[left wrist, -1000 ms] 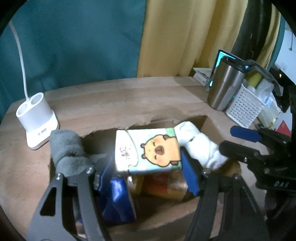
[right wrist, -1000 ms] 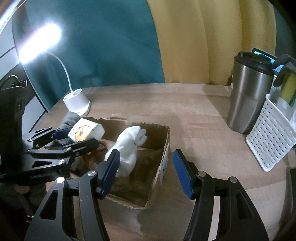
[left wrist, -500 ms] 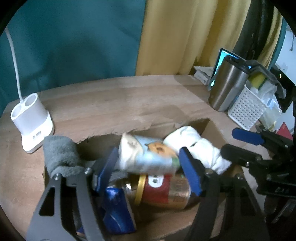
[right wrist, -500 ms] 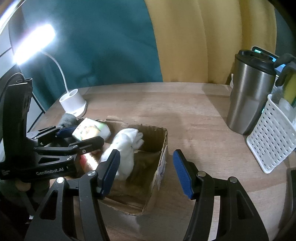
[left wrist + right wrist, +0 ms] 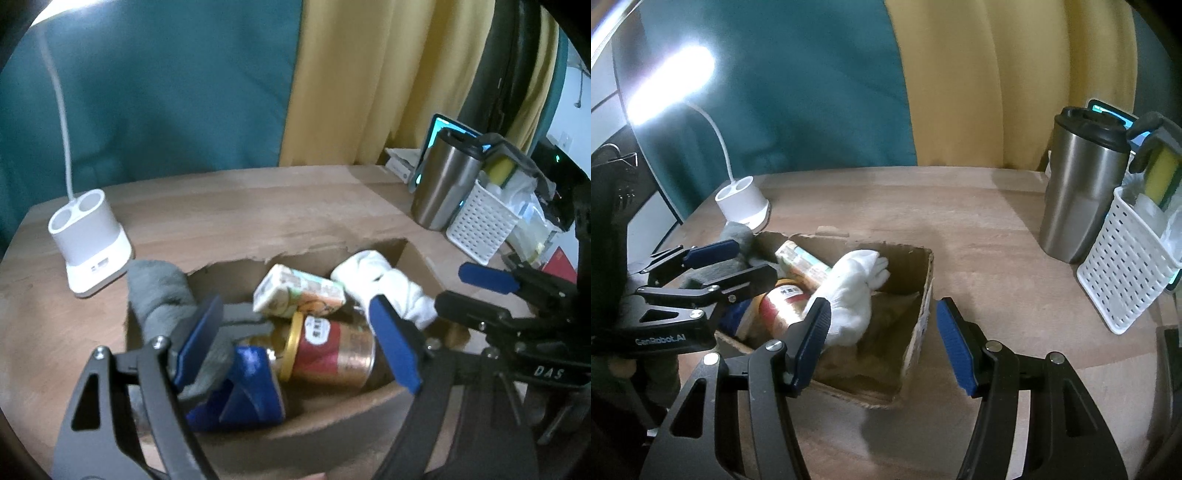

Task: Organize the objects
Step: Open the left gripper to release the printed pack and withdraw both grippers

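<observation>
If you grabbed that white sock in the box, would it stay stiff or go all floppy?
Probably floppy: the white sock is soft cloth, already slumped over the jar in the cardboard box. It likely weighs little and would dangle from the pinch. It looks unlikely to roll or break.

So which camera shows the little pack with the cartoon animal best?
The left wrist view. There the tissue pack lies near the middle, in the cardboard box, on top of the red can, its picture partly showing. The right wrist view shows only a small slice behind the white glove.
</observation>
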A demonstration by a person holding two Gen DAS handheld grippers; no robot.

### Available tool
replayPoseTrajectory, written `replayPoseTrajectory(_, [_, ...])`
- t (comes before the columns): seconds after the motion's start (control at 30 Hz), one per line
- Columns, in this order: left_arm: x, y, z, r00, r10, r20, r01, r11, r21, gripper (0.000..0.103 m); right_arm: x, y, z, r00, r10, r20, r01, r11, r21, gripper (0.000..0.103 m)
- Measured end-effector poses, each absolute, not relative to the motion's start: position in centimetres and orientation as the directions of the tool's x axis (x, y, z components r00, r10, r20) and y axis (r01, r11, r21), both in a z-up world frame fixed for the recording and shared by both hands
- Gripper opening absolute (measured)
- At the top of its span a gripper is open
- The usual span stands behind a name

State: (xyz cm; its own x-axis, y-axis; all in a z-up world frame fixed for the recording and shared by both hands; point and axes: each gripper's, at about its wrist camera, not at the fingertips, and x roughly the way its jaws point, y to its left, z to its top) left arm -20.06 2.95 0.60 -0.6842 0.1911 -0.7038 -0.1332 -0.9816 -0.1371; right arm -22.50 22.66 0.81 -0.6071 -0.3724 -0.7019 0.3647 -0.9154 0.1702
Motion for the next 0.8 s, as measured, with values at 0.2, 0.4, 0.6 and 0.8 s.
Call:
replayPoseTrajectory(0.2, [-18.1,2.0,1.1,-0.700,0.187,-0.689,-0.125,-0.982,-0.140,0.083,-21.0,21.9,1.4,-0.614,-0.369,-0.698,0.368,-0.916,0.161,0.063])
replayPoseTrajectory(0.4, [-16.2,0.9,1.6,-0.717,0.195,-0.669,-0.125,-0.980,-0.153,0.083,-19.6,21.0,2.0,-0.618,-0.372,-0.693,0.377,-0.913,0.154,0.063])
replayPoseTrajectory(0.6, [-14.4,-0.3,2.2,-0.734,0.191,-0.651,-0.112,-0.980,-0.161,0.083,-18.3,19.8,2.8,-0.623,-0.368,-0.690,0.390,-0.911,0.134,0.063])
replayPoseTrajectory(0.8, [-12.9,-1.1,2.2,-0.740,0.195,-0.644,-0.112,-0.979,-0.168,0.083,-16.8,19.2,3.4,-0.632,-0.359,-0.687,0.388,-0.914,0.121,0.063])
